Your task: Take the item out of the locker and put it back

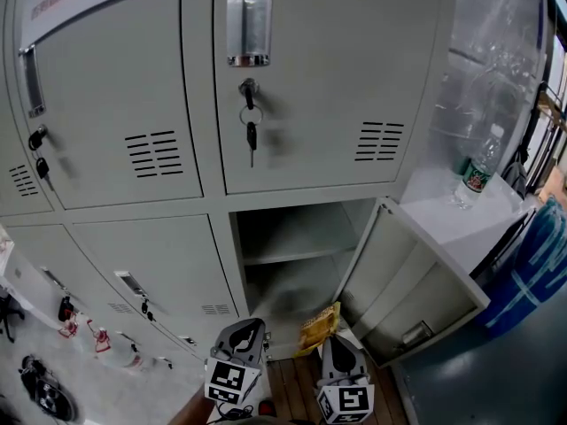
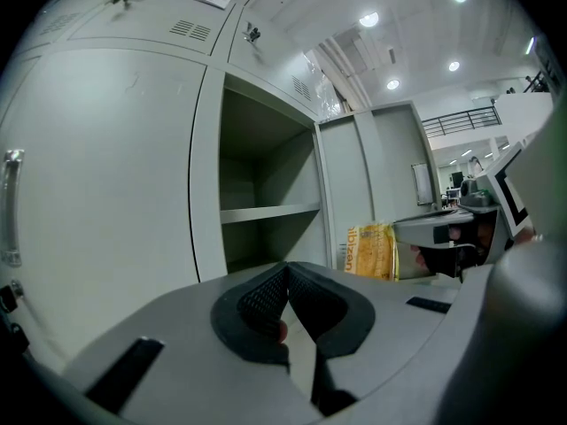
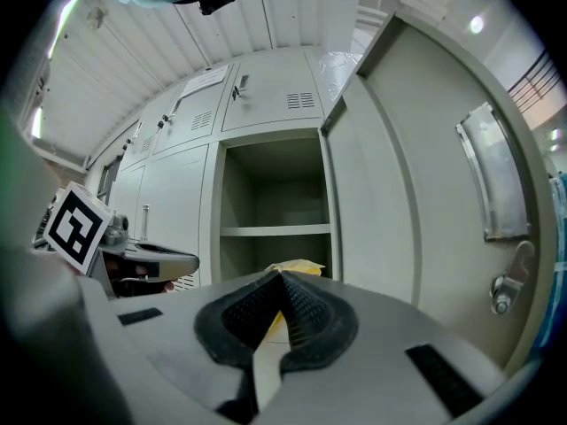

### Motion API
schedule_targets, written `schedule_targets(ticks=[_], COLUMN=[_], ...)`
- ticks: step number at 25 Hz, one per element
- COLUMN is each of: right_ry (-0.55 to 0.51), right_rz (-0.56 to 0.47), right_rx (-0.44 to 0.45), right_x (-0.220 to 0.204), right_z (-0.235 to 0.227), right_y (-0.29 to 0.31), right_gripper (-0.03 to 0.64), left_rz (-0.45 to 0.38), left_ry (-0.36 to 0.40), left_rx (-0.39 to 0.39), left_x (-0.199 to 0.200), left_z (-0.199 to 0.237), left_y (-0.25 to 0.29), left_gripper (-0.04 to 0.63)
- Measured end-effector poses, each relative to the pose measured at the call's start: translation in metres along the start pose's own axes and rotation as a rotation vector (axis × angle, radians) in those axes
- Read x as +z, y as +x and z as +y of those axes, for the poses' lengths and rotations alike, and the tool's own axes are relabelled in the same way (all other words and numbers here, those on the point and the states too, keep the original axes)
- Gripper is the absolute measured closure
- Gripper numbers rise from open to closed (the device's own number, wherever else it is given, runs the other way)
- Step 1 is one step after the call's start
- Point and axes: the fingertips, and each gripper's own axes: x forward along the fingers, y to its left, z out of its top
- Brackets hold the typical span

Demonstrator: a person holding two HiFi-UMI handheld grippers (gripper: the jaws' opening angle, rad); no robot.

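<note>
Head view: the open locker [image 1: 297,253] is low in the middle of the bank, with its door [image 1: 399,282] swung out to the right. Both grippers are at the near edge, in front of it. The right gripper [image 1: 330,338] holds a yellow packet [image 1: 319,326] just outside the locker's mouth, near the door's lower edge. The left gripper [image 1: 251,326] is just left of it and carries nothing. A bottle [image 1: 478,171] stands on a ledge at far right.

Left gripper view: the left gripper [image 2: 285,273] has its jaws pressed together with nothing between them. Beyond them the locker [image 2: 266,211] stands open with a bare shelf. To the right, the packet [image 2: 372,251] sticks up from the right gripper [image 2: 443,233].

Right gripper view: the right gripper [image 3: 282,277] is clamped on the packet [image 3: 297,266], whose yellow edge shows above and between the pads. The locker [image 3: 275,230] is straight ahead, the door [image 3: 399,237] to its right and the left gripper [image 3: 182,259] at left.
</note>
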Motion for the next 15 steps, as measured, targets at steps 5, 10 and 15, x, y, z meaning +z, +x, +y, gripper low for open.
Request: schedule_targets(ticks=[5, 10, 15], right_ry=[-0.011, -0.015, -0.015], right_rz=[-0.01, -0.018, -0.022], right_rx=[0.012, 0.019, 0.022], right_x=[0.0019, 0.004, 0.0056], right_z=[0.0022, 0.0048, 0.0039], right_y=[-0.0003, -0.0004, -0.0011], right_gripper=[0.601, 0.601, 0.601], left_rz=[0.001, 0.0, 0.003], left_ry=[-0.008, 0.011, 0.019], left_rx=[-0.001, -0.006, -0.007], left_x=[0.0002, -0.0004, -0.0004], left_z=[-0.0006, -0.0038, -0.0062], left_y=[0.0008, 0.0014, 0.0016], left_gripper=[0.574, 0.574, 0.573])
